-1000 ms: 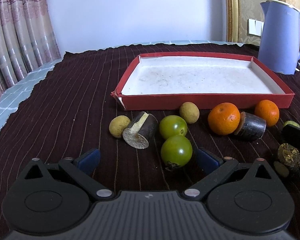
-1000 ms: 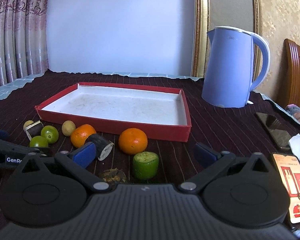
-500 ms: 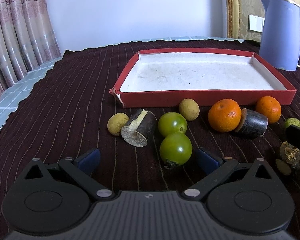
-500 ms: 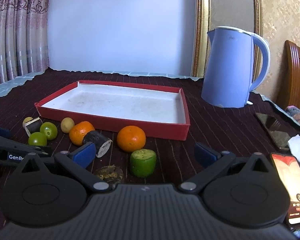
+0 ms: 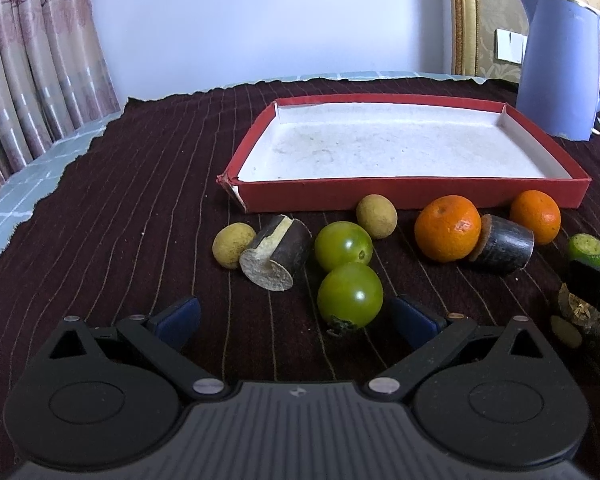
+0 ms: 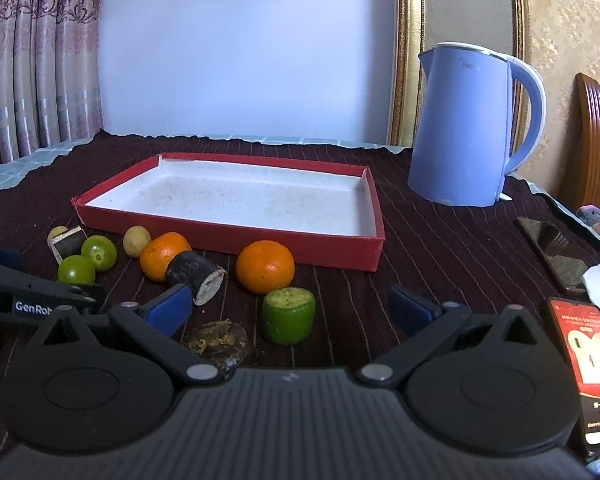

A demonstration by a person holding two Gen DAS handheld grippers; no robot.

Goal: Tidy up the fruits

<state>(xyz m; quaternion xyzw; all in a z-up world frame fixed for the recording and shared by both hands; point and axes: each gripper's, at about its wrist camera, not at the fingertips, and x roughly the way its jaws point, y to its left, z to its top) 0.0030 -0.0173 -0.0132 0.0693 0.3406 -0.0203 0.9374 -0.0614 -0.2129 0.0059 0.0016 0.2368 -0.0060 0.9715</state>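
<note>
1. Left wrist view: left gripper (image 5: 294, 314) spread wide and empty, closer to the fruit row than a second ago; nearer round green tomato (image 5: 350, 295) now just ahead of the blue fingertips (image 5: 414, 316). Second green tomato (image 5: 343, 246), two tan longans (image 5: 377, 211), a dark sugarcane stub (image 5: 278, 254) and two oranges (image 5: 447, 228) on the dark striped cloth (image 5: 140, 200), all outside the shallow red cardboard tray (image 5: 412, 196).
2. Right wrist view: right gripper (image 6: 290, 306) likewise spread and empty, slightly advanced; cut green lime piece (image 6: 289, 315) just ahead between the fingers.
3. Shown only here: brown dried peel (image 6: 218, 338), two phones (image 6: 592, 368), whole blue kettle (image 6: 466, 126).
</note>
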